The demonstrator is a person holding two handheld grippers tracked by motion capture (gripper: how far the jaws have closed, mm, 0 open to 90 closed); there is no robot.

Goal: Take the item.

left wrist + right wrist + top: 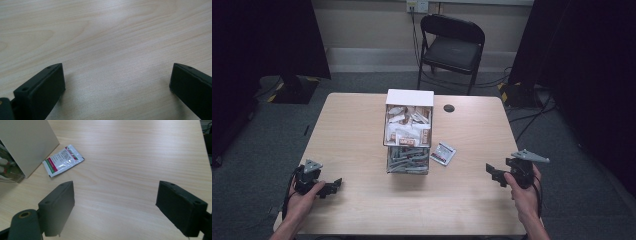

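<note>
1. Worktop (362, 130) of pale wood is seen from above, with a two-tier box (409, 131) standing near its middle.
2. Sachets are packed into the box's white upper tier; the clear lower tier holds grey packets.
3. One loose sachet (443, 153) lies flat on the worktop just beside the box, on its right and apart from it; in the right gripper view the sachet (63, 160) is seen close to the box wall (27, 142), white with a red and green band.
4. A small dark round mark (449, 108) is seen on the worktop behind the box, to the right.
5. The left tool (334, 186) is held low at the near left of the worktop, jaws pointed toward the middle; in the left gripper view the left tool (116, 82) is spread wide over bare wood, with nothing between the jaws.
6. The right tool (492, 172) is held at the near right edge, well apart from the sachet; in the right gripper view the right tool (115, 205) is likewise spread wide and empty.
7. A black folding chair (452, 47) stands on the floor beyond the worktop.
</note>
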